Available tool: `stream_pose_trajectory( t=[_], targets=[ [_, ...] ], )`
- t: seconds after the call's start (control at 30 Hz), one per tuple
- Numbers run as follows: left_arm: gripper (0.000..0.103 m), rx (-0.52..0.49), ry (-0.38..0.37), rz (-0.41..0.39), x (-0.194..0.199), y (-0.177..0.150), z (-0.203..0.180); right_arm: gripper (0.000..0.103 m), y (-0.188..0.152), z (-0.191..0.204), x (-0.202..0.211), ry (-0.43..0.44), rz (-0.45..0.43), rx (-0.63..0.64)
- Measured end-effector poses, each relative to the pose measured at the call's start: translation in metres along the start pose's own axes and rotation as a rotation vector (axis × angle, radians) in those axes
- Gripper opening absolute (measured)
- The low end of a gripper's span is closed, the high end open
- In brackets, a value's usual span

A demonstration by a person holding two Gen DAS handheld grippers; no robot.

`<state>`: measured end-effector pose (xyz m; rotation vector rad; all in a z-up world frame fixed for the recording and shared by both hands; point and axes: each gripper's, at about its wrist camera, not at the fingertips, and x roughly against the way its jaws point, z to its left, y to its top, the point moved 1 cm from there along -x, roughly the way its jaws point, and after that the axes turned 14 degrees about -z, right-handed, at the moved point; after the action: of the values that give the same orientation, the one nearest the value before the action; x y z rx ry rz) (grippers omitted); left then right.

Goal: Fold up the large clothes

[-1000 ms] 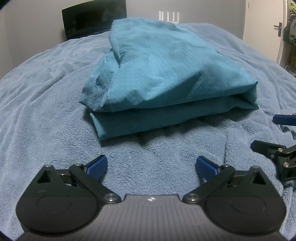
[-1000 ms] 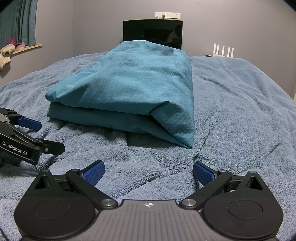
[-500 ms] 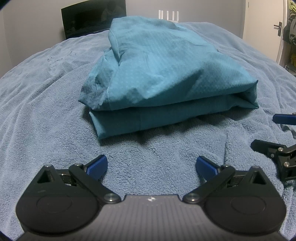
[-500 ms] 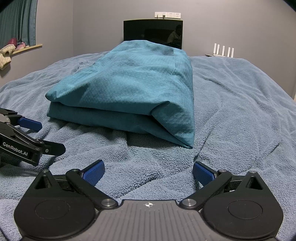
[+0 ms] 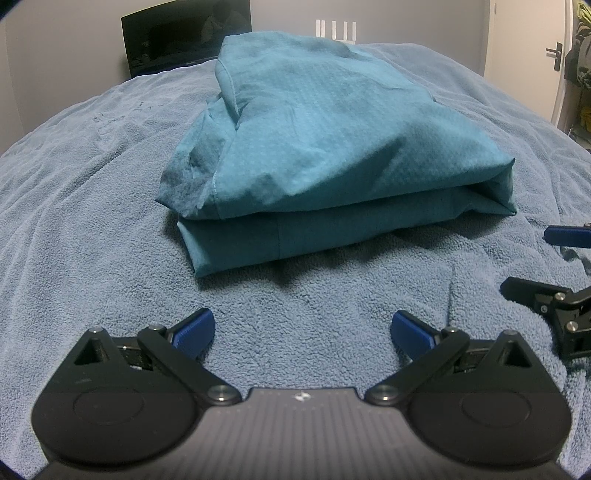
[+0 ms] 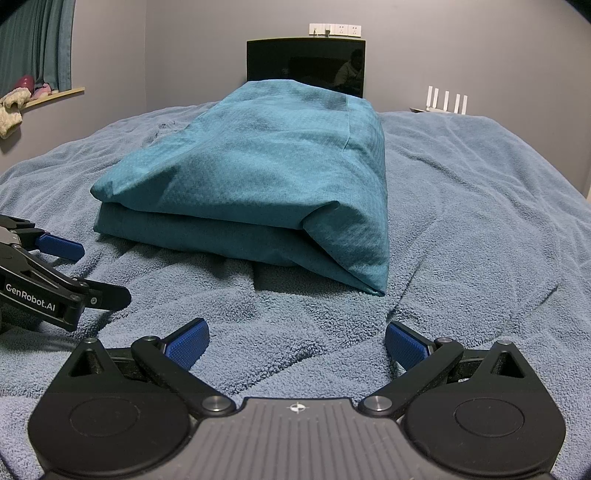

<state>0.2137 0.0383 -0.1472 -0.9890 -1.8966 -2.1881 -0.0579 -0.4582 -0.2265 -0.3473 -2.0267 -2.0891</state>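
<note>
A wide blue-grey terry blanket (image 5: 92, 206) covered the whole surface, rumpled into shallow creases across the near part. On it, near the middle, lay the teal woven garment (image 5: 332, 147), folded into a thick rectangular stack of layers with its closed fold facing the cameras; a stitched seam ran along the upper layer in the right wrist view (image 6: 258, 177). Against the grey wall beyond stood a black flat screen (image 6: 306, 66), with a white multi-antenna router (image 6: 443, 101) to its right and a strip of white wall sockets (image 6: 334, 29) above. A teal curtain (image 6: 37, 40) hung at the far left. The left gripper (image 5: 301, 330) rested low over the blanket short of the garment, its blue-padded fingers spread wide and holding nothing. The right gripper (image 6: 297, 338) sat just beside it, likewise released and empty, clear of the garment's near edge.
</note>
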Motion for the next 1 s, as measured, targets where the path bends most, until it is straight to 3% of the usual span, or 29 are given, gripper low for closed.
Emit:
stream_pose_trajectory(
  t=[1.0],
  targets=[
    [0.103,-0.031,0.008,0.012,0.0002,-0.0028,-0.0023,0.103,0.0004,0.0009,-0.0003,-0.001,0.001,0.000]
  ],
)
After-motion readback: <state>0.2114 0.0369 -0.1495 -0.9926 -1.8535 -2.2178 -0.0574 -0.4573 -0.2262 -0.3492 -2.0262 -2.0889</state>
